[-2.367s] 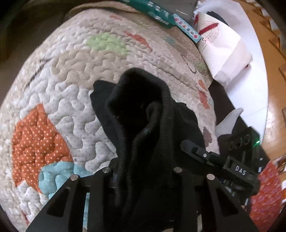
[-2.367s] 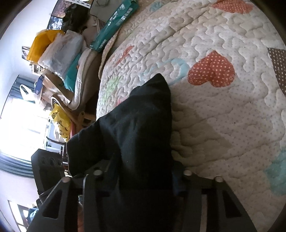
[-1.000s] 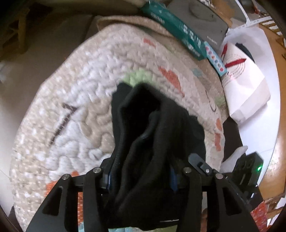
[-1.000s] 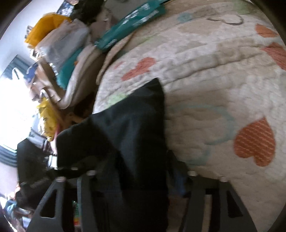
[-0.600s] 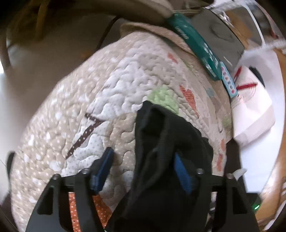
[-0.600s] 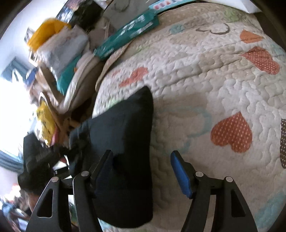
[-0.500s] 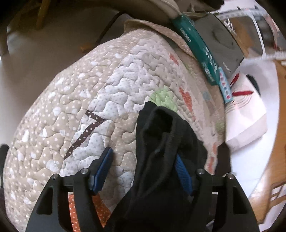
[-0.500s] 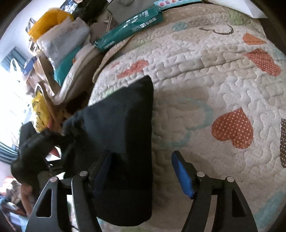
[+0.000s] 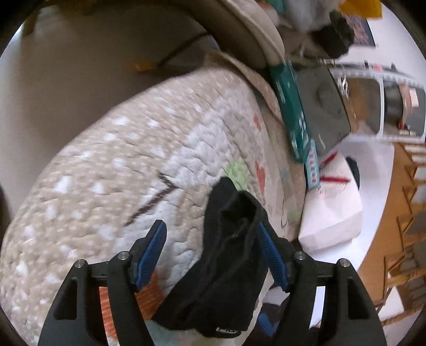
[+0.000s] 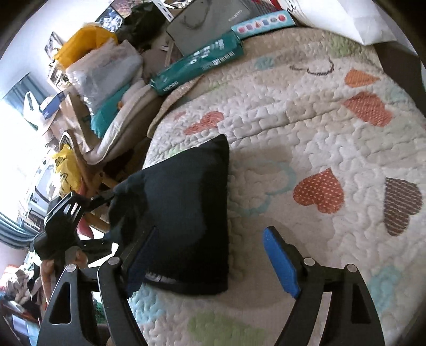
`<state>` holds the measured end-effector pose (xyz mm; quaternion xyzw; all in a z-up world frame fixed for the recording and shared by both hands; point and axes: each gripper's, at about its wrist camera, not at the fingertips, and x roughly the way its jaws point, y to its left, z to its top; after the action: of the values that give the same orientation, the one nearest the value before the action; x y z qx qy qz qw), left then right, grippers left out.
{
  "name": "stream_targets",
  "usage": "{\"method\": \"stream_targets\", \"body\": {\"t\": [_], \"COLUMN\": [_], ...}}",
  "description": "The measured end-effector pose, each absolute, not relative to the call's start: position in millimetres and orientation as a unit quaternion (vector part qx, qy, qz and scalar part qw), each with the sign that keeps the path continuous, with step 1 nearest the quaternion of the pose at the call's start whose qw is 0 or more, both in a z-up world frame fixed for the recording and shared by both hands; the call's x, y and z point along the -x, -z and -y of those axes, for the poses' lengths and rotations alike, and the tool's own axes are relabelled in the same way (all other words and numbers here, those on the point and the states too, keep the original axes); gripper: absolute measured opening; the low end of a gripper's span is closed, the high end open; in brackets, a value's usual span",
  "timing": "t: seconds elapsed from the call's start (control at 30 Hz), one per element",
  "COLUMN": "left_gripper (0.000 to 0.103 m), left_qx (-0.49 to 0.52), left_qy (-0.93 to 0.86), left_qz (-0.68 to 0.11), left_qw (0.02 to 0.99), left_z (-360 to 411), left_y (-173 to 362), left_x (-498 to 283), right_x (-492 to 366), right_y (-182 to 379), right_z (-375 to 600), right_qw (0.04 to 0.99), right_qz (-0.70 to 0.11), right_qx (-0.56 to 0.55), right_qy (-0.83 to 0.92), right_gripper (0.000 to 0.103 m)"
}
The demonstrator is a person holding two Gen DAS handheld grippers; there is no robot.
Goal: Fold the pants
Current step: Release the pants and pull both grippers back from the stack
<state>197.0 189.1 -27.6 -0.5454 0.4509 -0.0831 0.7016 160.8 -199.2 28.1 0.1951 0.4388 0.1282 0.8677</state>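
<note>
The black pants (image 10: 186,202) lie folded into a compact bundle on the quilted bedspread (image 10: 306,149). In the left wrist view the pants (image 9: 226,260) bunch up between my open fingers, resting against the right pad. My left gripper (image 9: 210,255) is open, its jaws spread wide. My right gripper (image 10: 210,255) is open too; the pants' right edge lies between its blue pads. The left gripper shows at the left edge of the right wrist view (image 10: 69,213).
A teal box (image 10: 197,64), a grey bag (image 10: 207,18) and a white paper bag (image 10: 346,16) sit at the bed's far end. Piled bags and cloth (image 10: 101,69) stand beyond the left edge. In the left wrist view the bed edge drops to the floor (image 9: 80,66).
Both grippers held the pants shut and carried them across the bed. They then opened and let go. The pants now lie on the quilt.
</note>
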Motion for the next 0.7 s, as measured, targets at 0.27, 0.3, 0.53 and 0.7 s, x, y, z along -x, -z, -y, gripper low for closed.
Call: {"method": "stream_targets", "body": {"t": [0.27, 0.3, 0.53, 0.7], "left_gripper": [0.07, 0.07, 0.07, 0.072], "left_qx": [0.38, 0.344, 0.175, 0.099], "left_qy": [-0.01, -0.026, -0.072, -0.088], "left_qz": [-0.44, -0.434, -0.422, -0.429], "left_qw": [0.813, 0.832, 0.886, 0.893], "left_z": [-185.9, -179.1, -115.9, -73.1], "left_y": [-27.8, -37.5, -64.1, -65.0], "left_x": [-136.6, -125.3, -48.8, -12.8], "right_x": [-99.6, -92.0, -64.8, -51.6], "right_y": [-32.6, -30.5, -16.5, -19.8], "right_z": [196.1, 196.5, 197.8, 197.3], "right_qw": [0.864, 0.863, 0.86, 0.874], "right_qz": [-0.441, -0.442, -0.448, -0.437], "right_qx": [-0.196, -0.199, -0.21, -0.187], "right_qy": [-0.14, -0.14, -0.126, -0.102], "right_gripper": [0.085, 0.085, 0.085, 0.085]}}
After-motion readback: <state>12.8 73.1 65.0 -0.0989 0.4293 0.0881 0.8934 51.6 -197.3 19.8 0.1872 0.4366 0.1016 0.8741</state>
